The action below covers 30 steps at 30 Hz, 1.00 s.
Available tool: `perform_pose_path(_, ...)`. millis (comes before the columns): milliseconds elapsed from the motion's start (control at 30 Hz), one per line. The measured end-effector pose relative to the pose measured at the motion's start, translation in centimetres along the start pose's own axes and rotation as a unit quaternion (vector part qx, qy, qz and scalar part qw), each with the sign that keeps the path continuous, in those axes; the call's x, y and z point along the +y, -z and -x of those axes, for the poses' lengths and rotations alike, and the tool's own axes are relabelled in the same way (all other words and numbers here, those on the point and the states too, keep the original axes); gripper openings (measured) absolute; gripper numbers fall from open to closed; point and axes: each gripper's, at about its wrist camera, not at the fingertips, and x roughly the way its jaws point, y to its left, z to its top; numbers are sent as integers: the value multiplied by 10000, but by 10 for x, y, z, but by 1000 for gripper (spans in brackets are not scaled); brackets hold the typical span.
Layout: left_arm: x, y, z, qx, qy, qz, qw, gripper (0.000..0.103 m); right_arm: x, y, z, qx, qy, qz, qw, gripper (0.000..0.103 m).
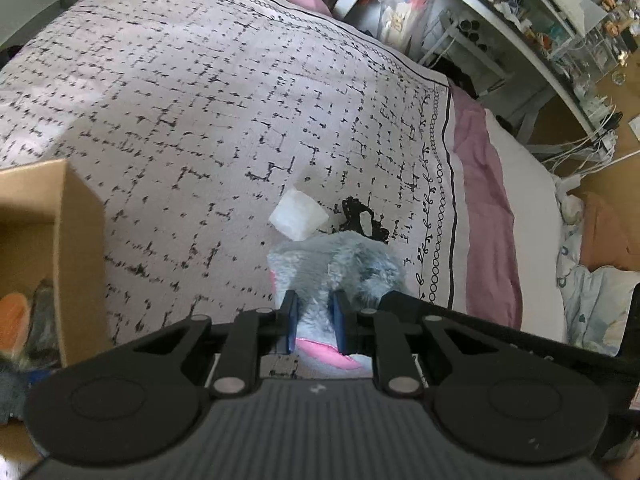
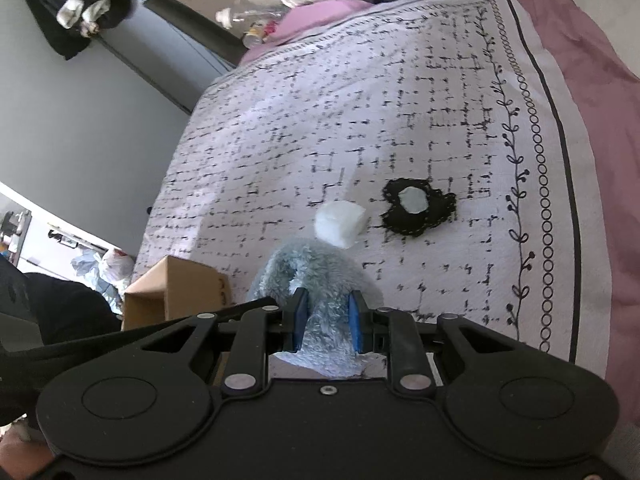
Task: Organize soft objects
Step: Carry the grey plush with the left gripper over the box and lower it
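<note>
Bed (image 1: 200, 100) covered by a white quilt with black broken-grid print, pink sheet along its edge. Open cardboard box (image 1: 76, 240) on the quilt at the left; orange and dark items inside, not identifiable. Grey plush toy (image 1: 340, 260) with pink patches sits nearest the cameras, above the quilt, held from two sides: left gripper (image 1: 314, 320) fingers pinch it, right gripper (image 2: 328, 322) fingers likewise clamp the fur. White foam cube (image 2: 340, 222) lies just beyond the toy, beside a black patch (image 2: 420, 208) with a pale centre.

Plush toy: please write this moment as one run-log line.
left tool: shut on plush toy | right tool: shut on plush toy | white block: on bed | box: left
</note>
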Motion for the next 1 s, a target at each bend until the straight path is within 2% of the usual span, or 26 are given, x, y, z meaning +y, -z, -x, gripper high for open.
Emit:
perform_pose_path(300,16,21,35,-214,33,126,9997,17,29,19,14,-83,-99,229,9997,22)
perform_pose_path(1000,68,38,97,-717,116,387,9966,17,104,43,22,-256,-212,794,9963,21)
